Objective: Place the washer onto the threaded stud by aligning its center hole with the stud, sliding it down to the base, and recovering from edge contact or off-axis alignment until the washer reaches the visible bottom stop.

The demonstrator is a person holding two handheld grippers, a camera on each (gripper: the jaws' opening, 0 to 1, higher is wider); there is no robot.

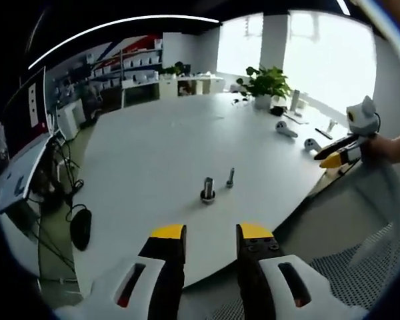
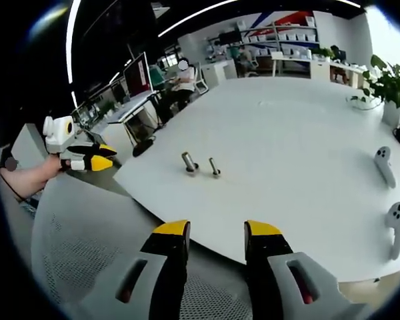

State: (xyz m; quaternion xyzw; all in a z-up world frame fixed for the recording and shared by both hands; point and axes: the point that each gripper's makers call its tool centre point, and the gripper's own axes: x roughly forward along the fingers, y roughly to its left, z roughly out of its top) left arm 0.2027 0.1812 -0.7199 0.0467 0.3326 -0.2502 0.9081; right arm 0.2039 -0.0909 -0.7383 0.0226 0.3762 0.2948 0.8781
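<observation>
On the white table (image 1: 153,153) stands an upright threaded stud (image 1: 208,187) with a dark ring at its foot; whether that ring is the washer I cannot tell. A smaller bolt (image 1: 231,177) stands just to its right. My left gripper (image 1: 211,233) hovers off the table's near edge, open, with nothing between its jaws. My right gripper (image 1: 338,155) shows at the right edge, held by a hand. In the right gripper view the stud (image 2: 189,162) and small bolt (image 2: 215,167) stand well ahead of the open, empty right gripper (image 2: 217,230). The left gripper (image 2: 88,159) is at far left.
Two white hand controllers (image 2: 383,165) (image 2: 395,227) lie near the table's right edge. A potted plant (image 1: 265,83) stands at the far side. A mesh chair (image 2: 87,253) sits below the table edge. Desks, monitors and a seated person (image 2: 183,79) are beyond.
</observation>
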